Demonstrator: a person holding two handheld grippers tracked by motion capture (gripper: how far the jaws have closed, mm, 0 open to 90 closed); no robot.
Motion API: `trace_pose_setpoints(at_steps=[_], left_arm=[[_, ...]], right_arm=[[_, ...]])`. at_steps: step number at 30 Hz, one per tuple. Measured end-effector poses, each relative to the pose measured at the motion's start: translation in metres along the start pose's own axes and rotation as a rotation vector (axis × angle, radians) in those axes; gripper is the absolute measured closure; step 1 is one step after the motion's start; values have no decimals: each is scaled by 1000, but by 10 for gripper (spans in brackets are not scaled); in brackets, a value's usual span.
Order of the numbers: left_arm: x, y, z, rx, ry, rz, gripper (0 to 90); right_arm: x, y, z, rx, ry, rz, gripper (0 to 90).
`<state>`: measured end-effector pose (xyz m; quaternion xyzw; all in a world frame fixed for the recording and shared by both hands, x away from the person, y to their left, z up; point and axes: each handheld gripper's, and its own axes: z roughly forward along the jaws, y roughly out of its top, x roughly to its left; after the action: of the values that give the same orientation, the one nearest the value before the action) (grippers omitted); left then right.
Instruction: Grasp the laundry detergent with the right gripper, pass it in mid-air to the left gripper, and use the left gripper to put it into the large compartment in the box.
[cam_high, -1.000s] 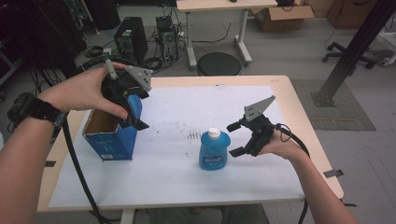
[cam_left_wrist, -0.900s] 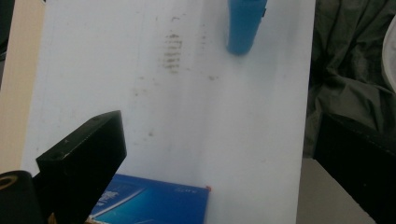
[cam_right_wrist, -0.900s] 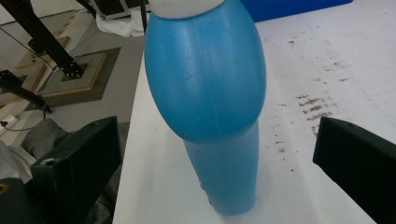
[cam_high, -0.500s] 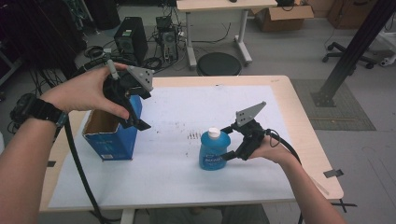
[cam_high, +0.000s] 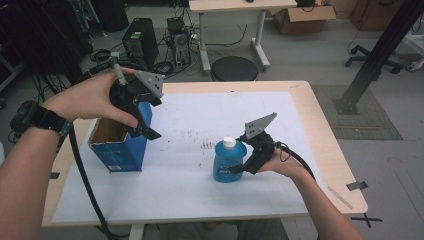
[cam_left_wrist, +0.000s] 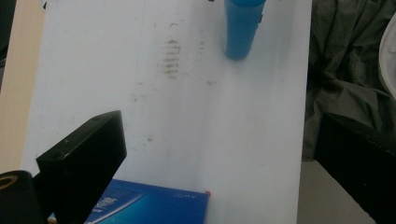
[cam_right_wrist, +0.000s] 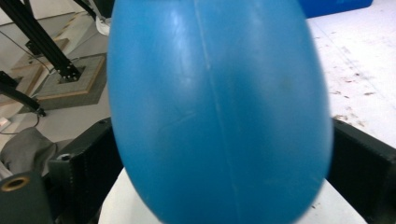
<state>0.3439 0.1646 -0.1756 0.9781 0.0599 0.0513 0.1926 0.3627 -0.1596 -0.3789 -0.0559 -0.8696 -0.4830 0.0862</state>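
A blue bottle with a white cap stands upright on the white sheet. My right gripper is open around it from the right. In the right gripper view the bottle sits between the two wide-apart jaws, very close to the camera. An open-topped blue box stands at the sheet's left edge. My left gripper hangs open just above the box's right side, holding nothing. In the left gripper view the box lies below the jaws and the bottle stands farther off.
The sheet covers most of a wooden table, with smudged marks near its middle. Beyond the far edge are a black stool, a computer tower and cables. A black post rises at the right.
My right gripper has moved left from beside the bottle until its jaws stand on either side of it. The left gripper has stayed above the box.
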Motion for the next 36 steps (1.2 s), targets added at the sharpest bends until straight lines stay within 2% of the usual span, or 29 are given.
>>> trace_pose_setpoints(at_steps=[7, 20, 36], left_arm=[[0, 1, 0, -2, 1, 2, 36], [0, 0, -1, 1, 5, 1, 36], [0, 0, -1, -2, 8, 1, 36]], right_arm=[[0, -1, 3, -4, -14, -9, 104], [-1, -3, 4, 5, 2, -32, 224], [-1, -4, 5, 9, -8, -40, 305]])
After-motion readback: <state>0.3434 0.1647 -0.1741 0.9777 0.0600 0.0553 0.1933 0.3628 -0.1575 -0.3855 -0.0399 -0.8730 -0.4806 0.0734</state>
